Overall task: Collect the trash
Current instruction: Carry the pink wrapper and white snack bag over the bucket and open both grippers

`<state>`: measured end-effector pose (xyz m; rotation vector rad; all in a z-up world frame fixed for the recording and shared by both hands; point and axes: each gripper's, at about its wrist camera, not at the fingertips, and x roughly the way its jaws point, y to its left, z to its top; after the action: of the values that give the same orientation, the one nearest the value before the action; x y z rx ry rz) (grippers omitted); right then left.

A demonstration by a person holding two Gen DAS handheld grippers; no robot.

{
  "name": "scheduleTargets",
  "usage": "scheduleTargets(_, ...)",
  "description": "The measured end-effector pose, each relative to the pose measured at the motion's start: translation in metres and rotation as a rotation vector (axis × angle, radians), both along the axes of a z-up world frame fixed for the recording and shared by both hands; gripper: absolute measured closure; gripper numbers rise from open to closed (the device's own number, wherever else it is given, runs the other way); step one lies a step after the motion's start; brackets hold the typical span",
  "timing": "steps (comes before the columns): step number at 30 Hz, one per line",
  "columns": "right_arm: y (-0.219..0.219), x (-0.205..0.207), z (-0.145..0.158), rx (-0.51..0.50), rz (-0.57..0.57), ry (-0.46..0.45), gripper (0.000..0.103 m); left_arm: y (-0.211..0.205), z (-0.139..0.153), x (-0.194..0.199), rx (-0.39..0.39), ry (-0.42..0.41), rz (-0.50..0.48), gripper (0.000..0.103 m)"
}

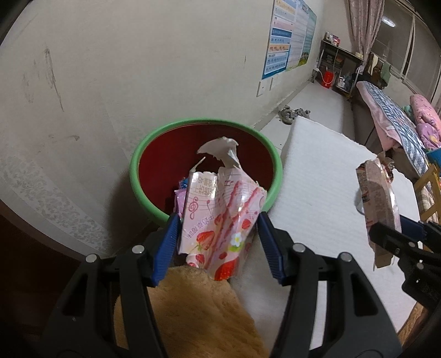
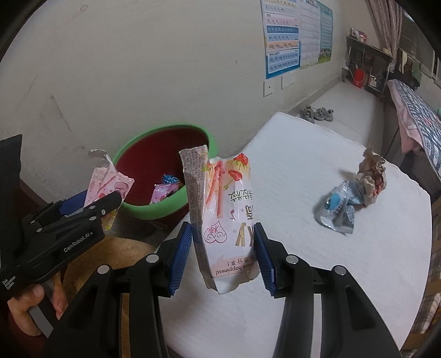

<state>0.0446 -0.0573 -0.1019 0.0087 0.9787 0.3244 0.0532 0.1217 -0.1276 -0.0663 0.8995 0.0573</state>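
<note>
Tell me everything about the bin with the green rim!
The trash bin is round, with a bright green rim and a dark red inside, and looks like plastic. It stands upright and open by the wall, beside the white table. A few wrappers already lie in its bottom. The left gripper holds a pink strawberry wrapper in front of it, not touching.

Off-white wall (image 2: 143,68) on the left, scuffed and marked, with colourful charts (image 2: 284,38) pinned up high. Below them, pale wall plates (image 2: 268,88). A white padded table (image 2: 344,261) fills the foreground; past its far edge a pair of grey shoes (image 2: 317,113) sits on the pale floor (image 1: 317,96). Deep in the room, a metal shelf (image 1: 337,63) with a red bucket (image 1: 327,78) beneath it, pink curtains (image 1: 363,24) at a dark window (image 1: 394,41), and a bed (image 1: 397,118) with patterned covers on the right.
</note>
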Motion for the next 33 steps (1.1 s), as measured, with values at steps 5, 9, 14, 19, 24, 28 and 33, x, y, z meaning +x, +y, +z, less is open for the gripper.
scheduleTargets(5,0.009,0.007,0.001,0.016,0.016,0.005,0.058,0.007,0.0,0.004,0.002,-0.002,0.013,0.047)
scheduleTargets(9,0.023,0.014,0.008,-0.017,0.045,-0.035,0.057,0.016,-0.002,0.008,0.0,0.0,0.027,0.047)
scheduleTargets(14,0.04,0.033,0.012,0.001,0.076,-0.039,0.057,0.029,-0.003,0.017,-0.03,0.009,0.046,0.047)
scheduleTargets(19,0.05,0.051,0.007,0.024,0.083,-0.021,0.057,0.042,-0.007,0.026,-0.034,0.021,0.073,0.047)
scheduleTargets(24,0.059,0.074,0.003,0.05,0.096,-0.001,0.057,0.055,-0.014,0.037,-0.069,0.045,0.094,0.047)
scheduleTargets(28,0.065,0.089,0.001,0.098,0.116,0.018,0.057,0.061,-0.017,0.044,-0.09,0.055,0.107,0.047)
scheduleTargets(33,0.064,0.104,0.003,0.173,0.128,0.033,0.057,0.066,-0.022,0.054,-0.119,0.071,0.111,0.046)
